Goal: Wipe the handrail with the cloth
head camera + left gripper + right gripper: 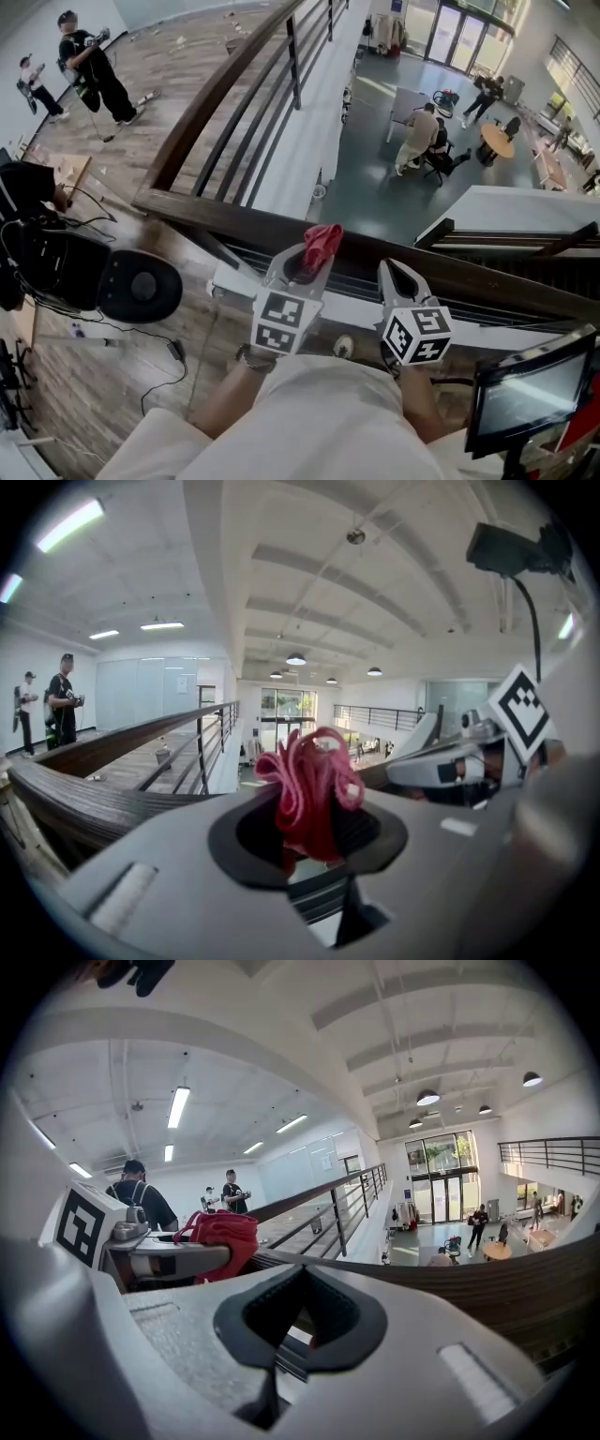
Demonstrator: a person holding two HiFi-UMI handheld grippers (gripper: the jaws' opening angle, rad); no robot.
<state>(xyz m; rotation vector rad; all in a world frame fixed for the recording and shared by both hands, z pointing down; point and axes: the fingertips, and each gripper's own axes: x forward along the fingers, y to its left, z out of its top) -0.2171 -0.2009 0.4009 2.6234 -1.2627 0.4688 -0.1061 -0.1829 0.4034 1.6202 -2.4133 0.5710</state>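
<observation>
**Desk:** Where is the cloth (322, 240), and what has hold of it?

**Photographer:** It is a red bunch standing up out of the left gripper (307, 262), whose jaws are clamped on its lower part. It sits just above the dark wooden handrail (234, 217), near the corner where two runs meet. I cannot tell from here whether it touches the wood.

**Desk:** And the right gripper (396, 274)?

**Photographer:** It is beside the left one over the same rail, with its jaws closed together and nothing between them.

**Desk:** How will the cloth behave?

**Photographer:** It looks light, soft and floppy, with folds and loose loops spilling out above the pads. A pinch low on the bunch looks the safest hold. The free crown is the part to press on the rail. Held this way it should drag rather than slide, and a loose fold could pull free on the rail's edge.
</observation>
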